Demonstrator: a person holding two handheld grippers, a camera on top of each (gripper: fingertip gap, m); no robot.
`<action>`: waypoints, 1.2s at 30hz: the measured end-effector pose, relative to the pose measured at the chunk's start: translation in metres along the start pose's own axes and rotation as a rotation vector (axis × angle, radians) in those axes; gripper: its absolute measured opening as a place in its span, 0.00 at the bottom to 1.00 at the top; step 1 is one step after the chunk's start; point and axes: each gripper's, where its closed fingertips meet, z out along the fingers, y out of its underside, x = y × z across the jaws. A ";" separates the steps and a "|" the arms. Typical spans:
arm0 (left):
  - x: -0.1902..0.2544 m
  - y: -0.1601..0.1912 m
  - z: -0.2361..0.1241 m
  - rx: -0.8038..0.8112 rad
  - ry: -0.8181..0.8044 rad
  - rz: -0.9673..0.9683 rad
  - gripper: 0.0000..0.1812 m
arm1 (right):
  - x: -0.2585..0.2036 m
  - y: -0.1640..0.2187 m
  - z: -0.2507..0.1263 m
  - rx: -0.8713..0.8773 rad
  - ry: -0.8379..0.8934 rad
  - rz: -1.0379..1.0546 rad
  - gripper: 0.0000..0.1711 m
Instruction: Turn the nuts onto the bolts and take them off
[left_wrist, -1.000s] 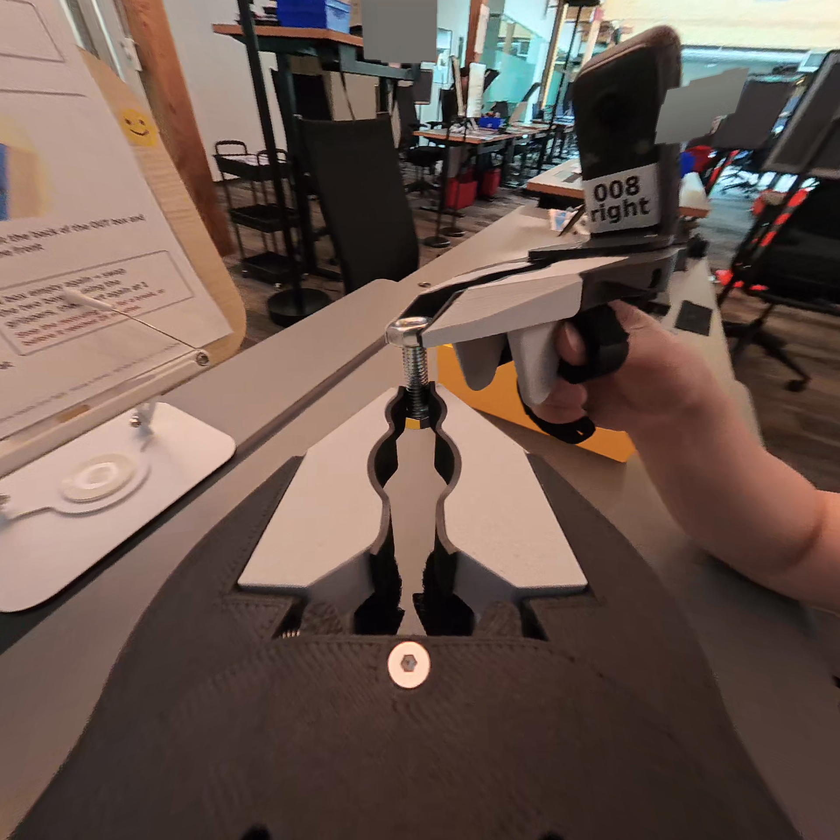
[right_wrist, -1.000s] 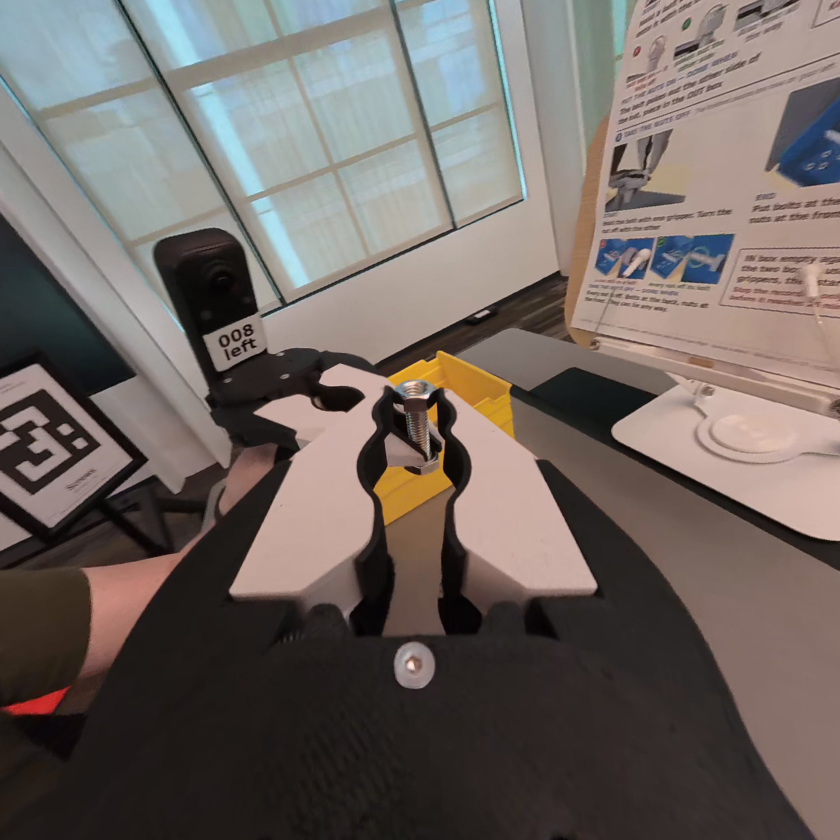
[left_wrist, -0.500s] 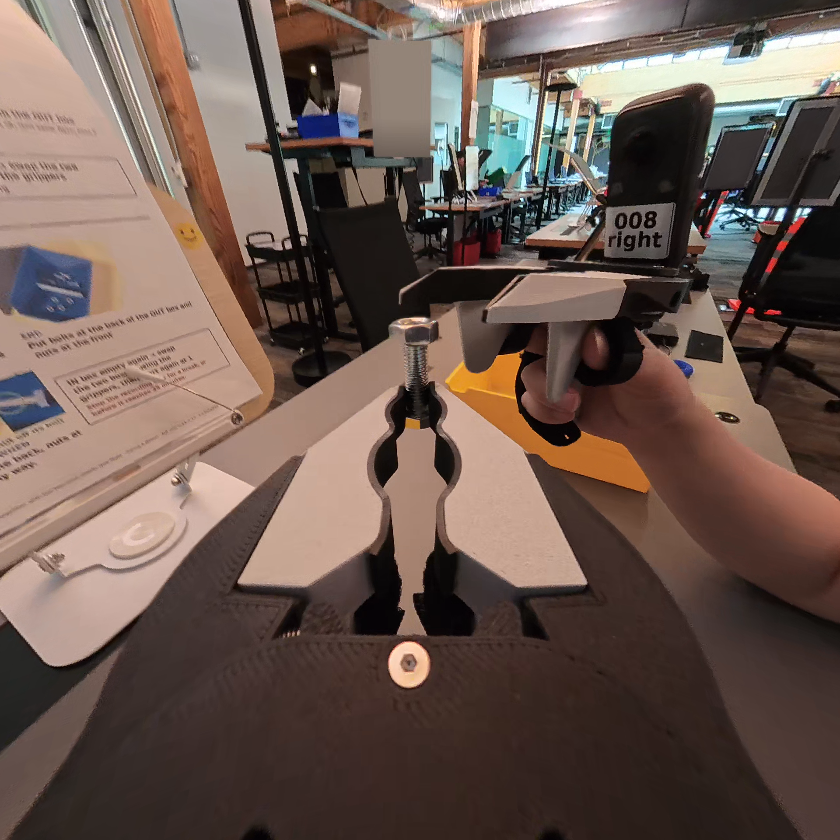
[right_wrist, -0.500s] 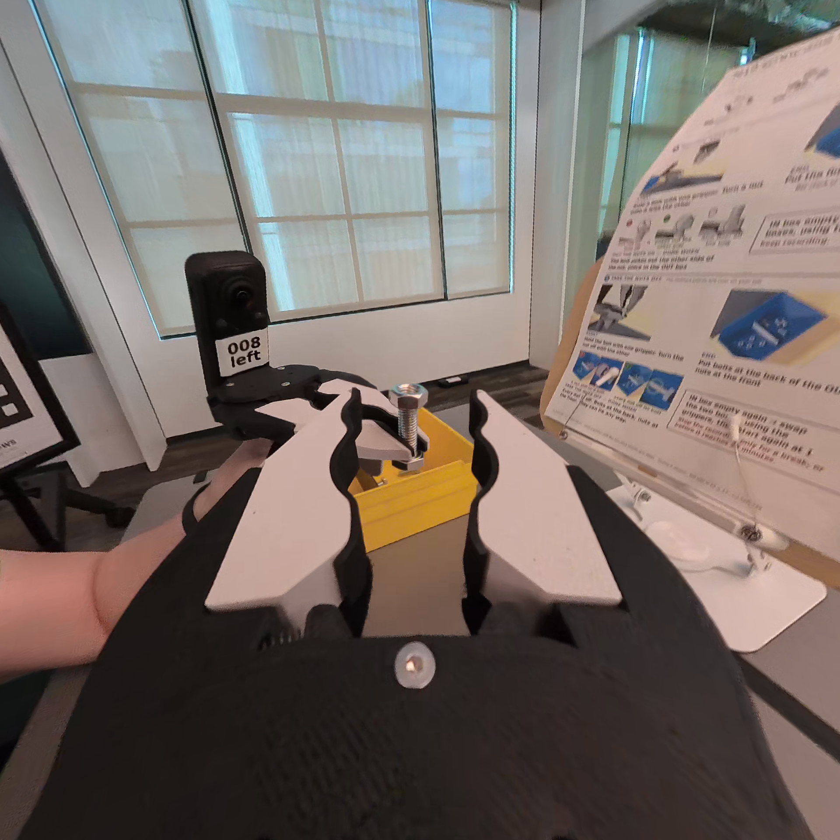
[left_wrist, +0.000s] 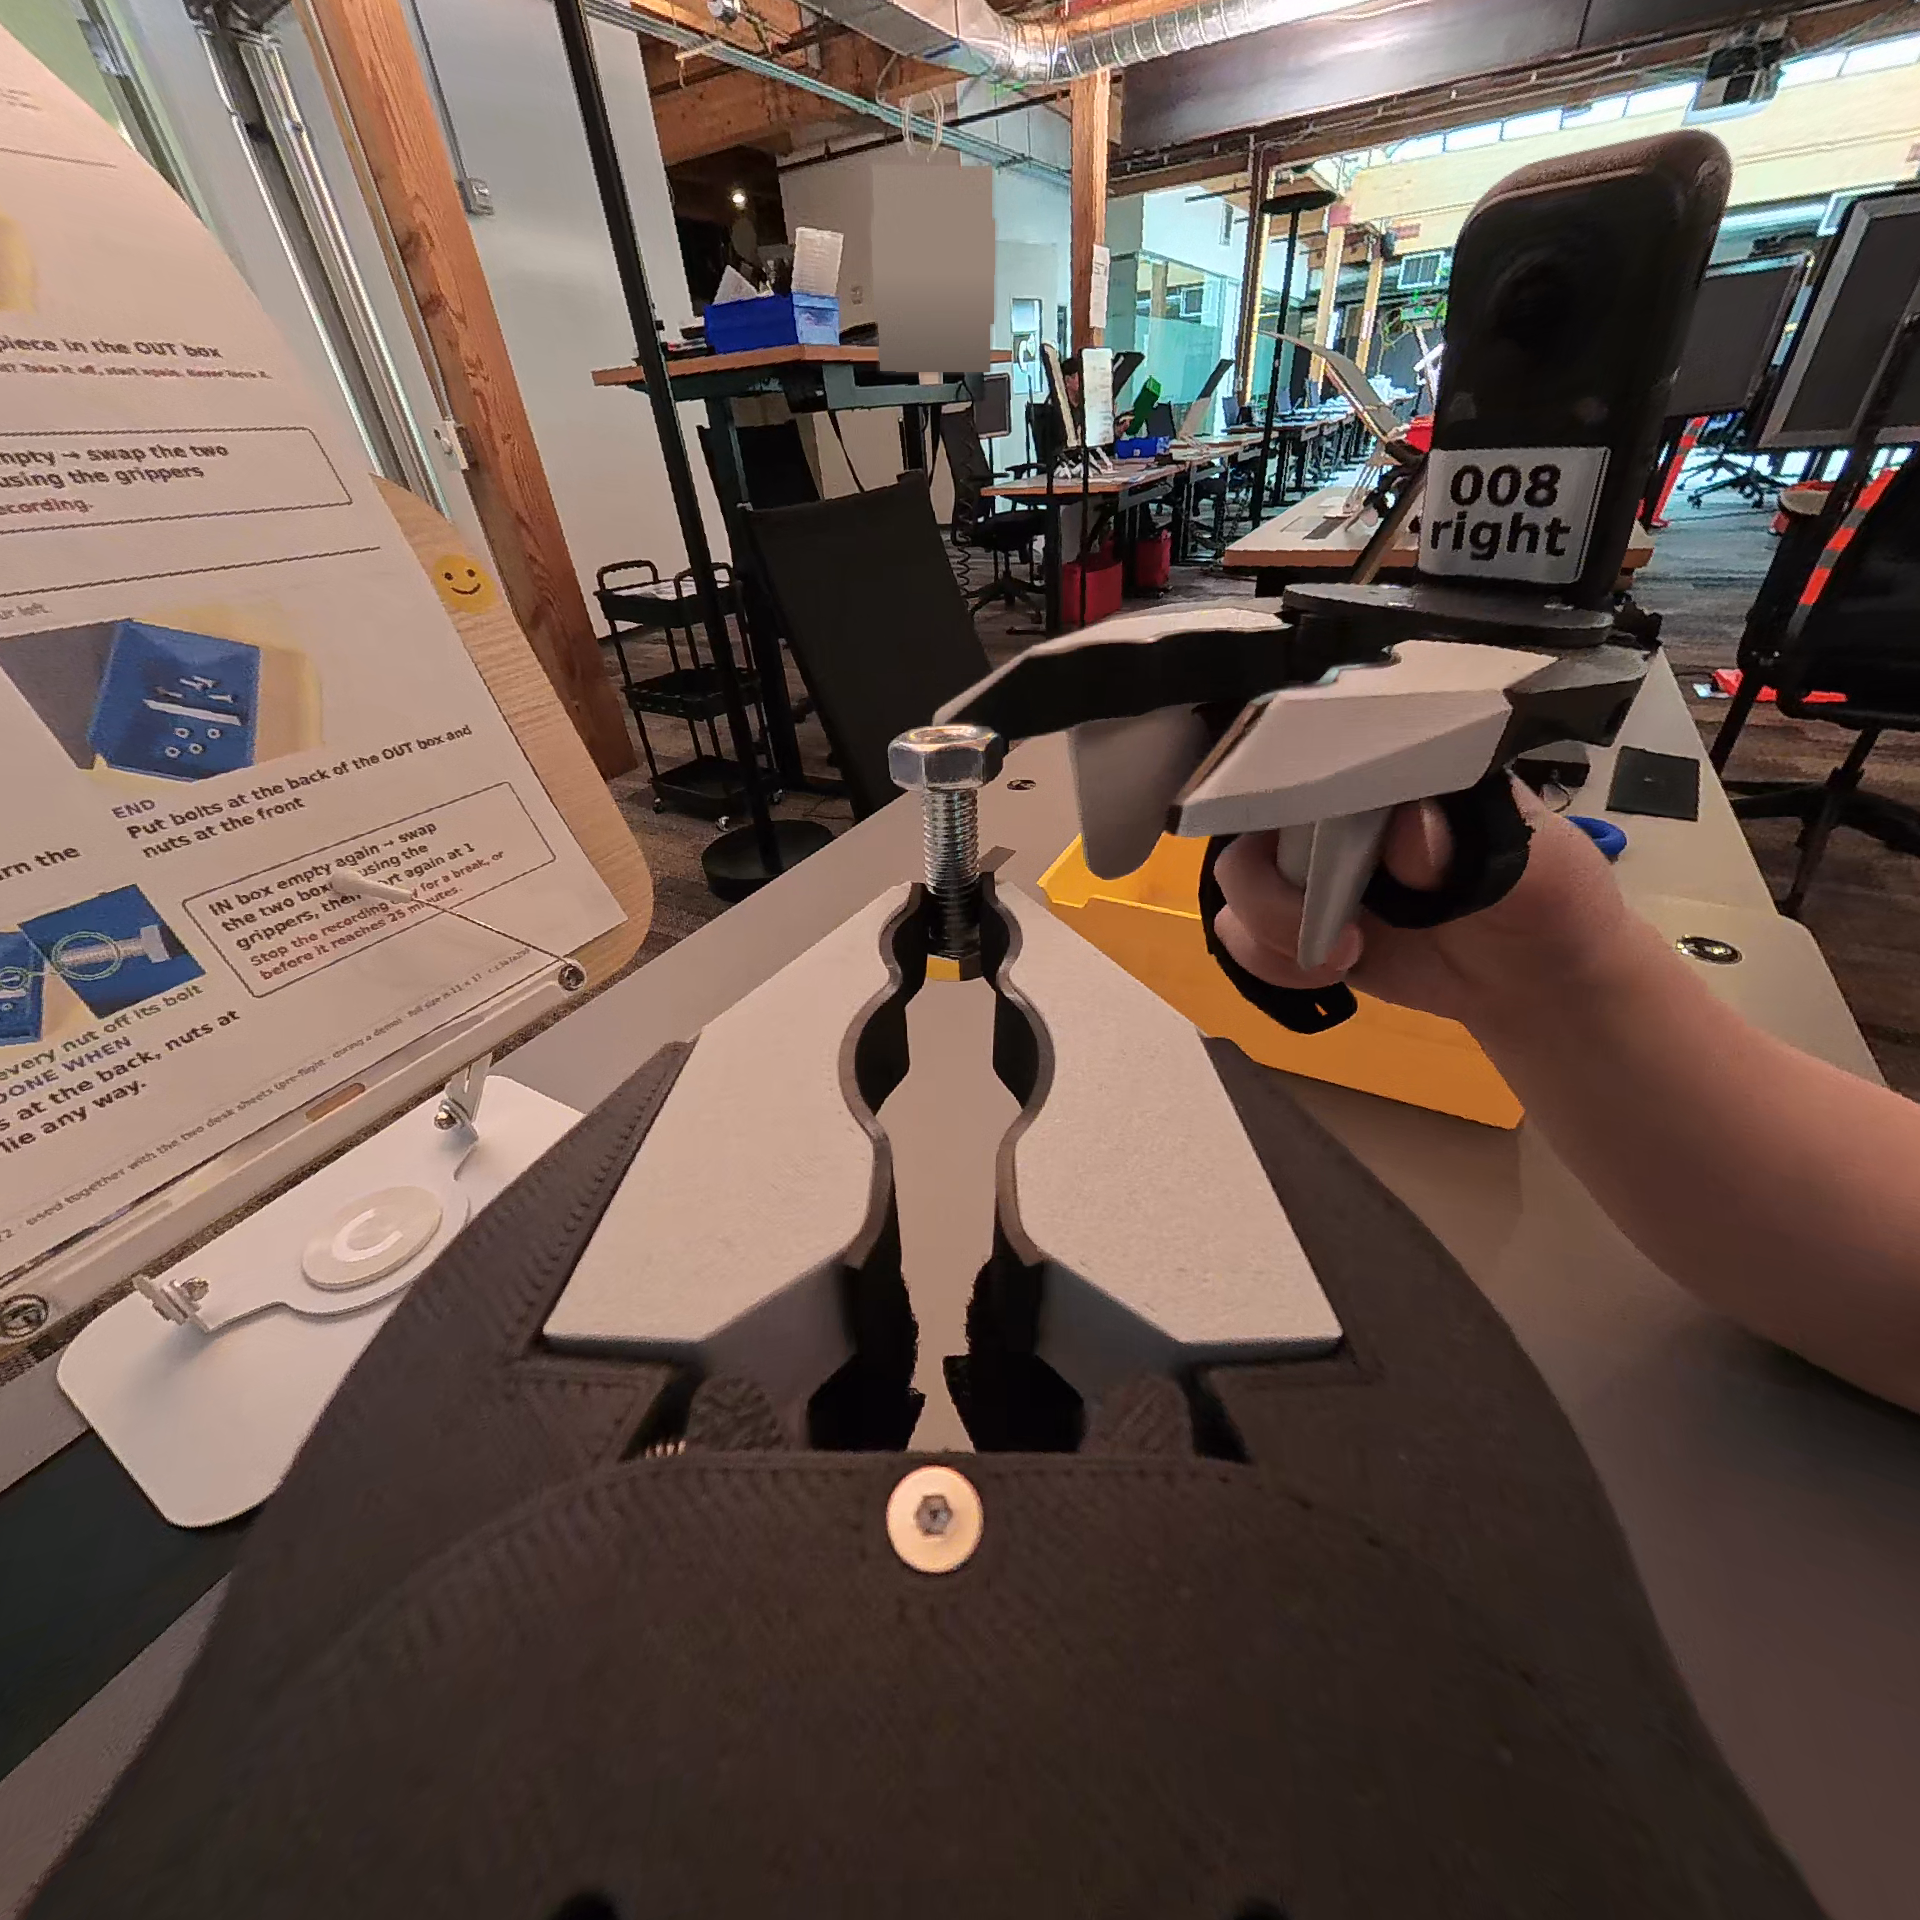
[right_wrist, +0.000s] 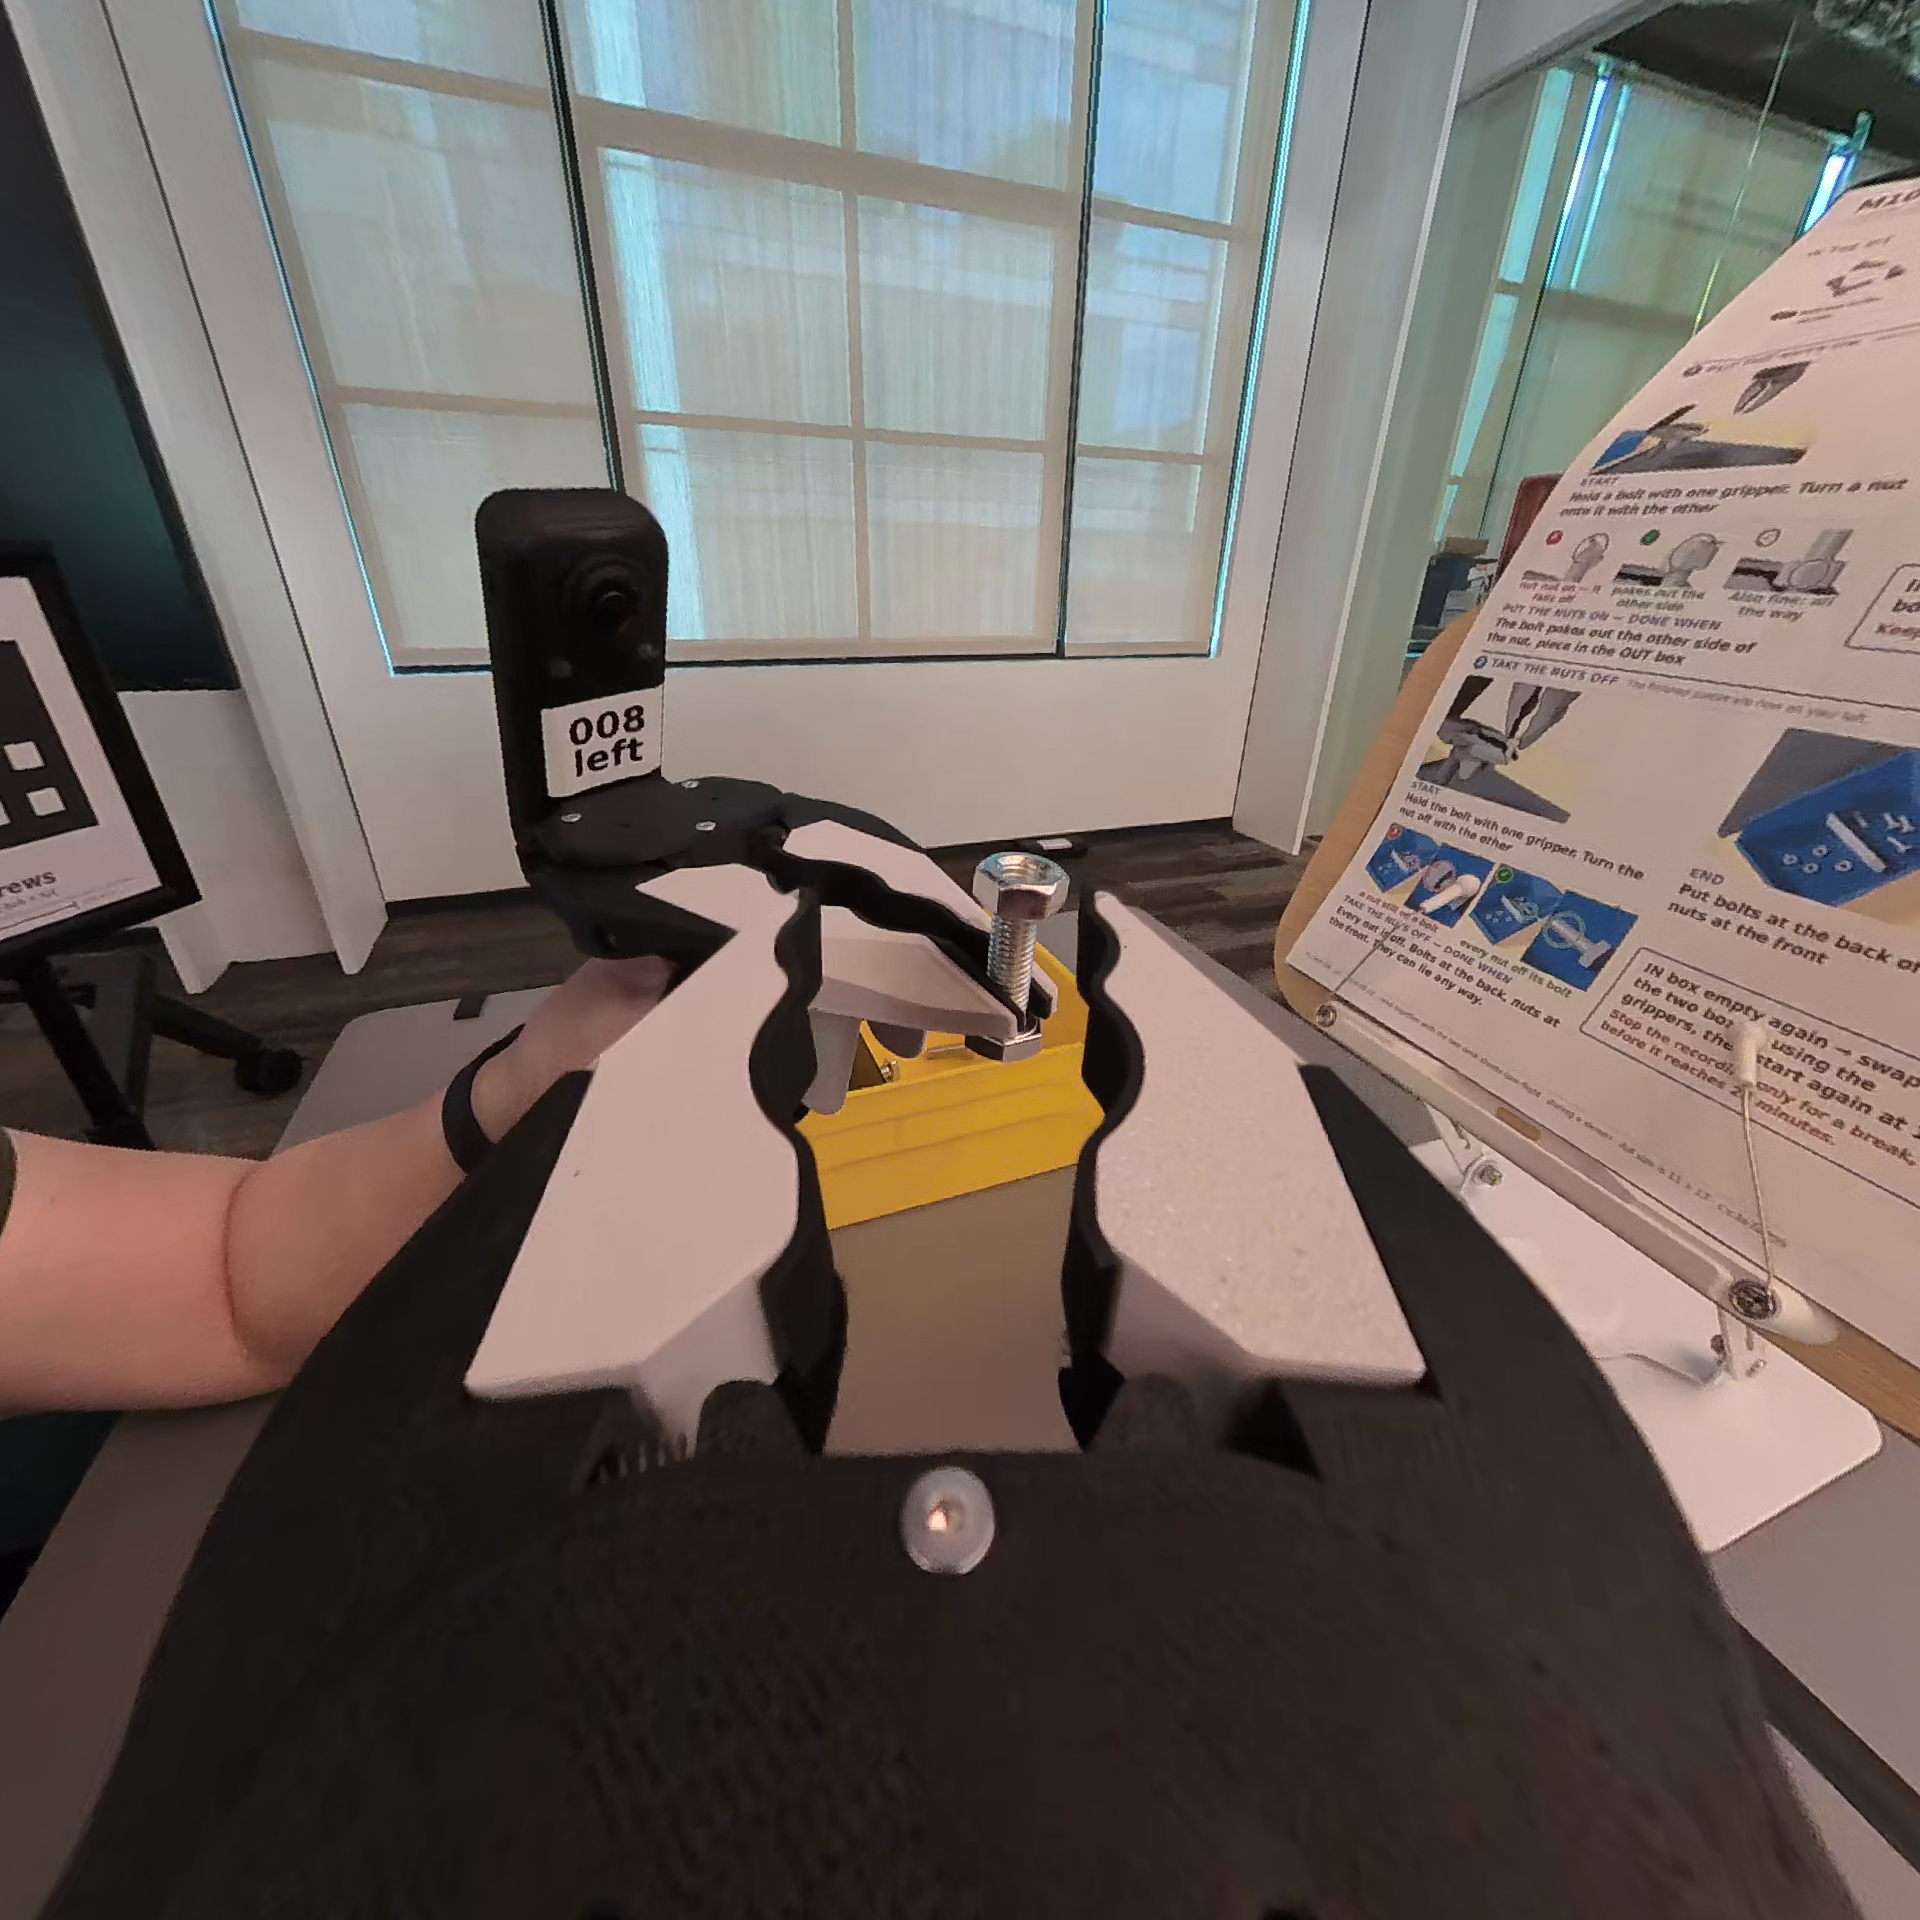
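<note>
My left gripper (left_wrist: 948, 920) is shut on the threaded shank of a silver bolt (left_wrist: 948, 842) and holds it upright above the table. A silver hex nut (left_wrist: 943, 756) sits at the top end of the shank. The right wrist view shows the same bolt (right_wrist: 1013, 951), the nut (right_wrist: 1020, 891) on top and the bolt head under the left gripper (right_wrist: 1023, 1003). My right gripper (right_wrist: 945, 925) is open with its jaws wide apart. The nut stands by its fingertips, and neither pad presses on it. The left wrist view shows the right gripper (left_wrist: 1081, 769) just right of the nut.
A yellow bin (left_wrist: 1299, 997) stands on the grey table beyond the grippers and shows in the right wrist view (right_wrist: 935, 1132). An instruction sheet on a stand (left_wrist: 208, 727) rises at the left, on a white base plate (left_wrist: 260, 1351). A person's hand holds each gripper. The tips of both grippers are at nearly the same place.
My right gripper was shut on the nut a second ago. It opened wide, let the nut go and drew back slightly. My left gripper kept its hold on the bolt.
</note>
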 end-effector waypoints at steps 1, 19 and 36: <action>0.000 0.000 0.000 0.002 0.002 -0.002 0.04 | -0.002 0.000 0.000 -0.005 -0.012 -0.005 0.28; 0.004 -0.002 -0.002 0.000 0.028 -0.004 0.04 | 0.001 -0.004 0.001 0.017 0.080 -0.132 0.32; 0.020 0.002 0.004 -0.020 0.089 0.026 0.04 | 0.006 -0.003 -0.013 0.010 -0.036 -0.043 0.10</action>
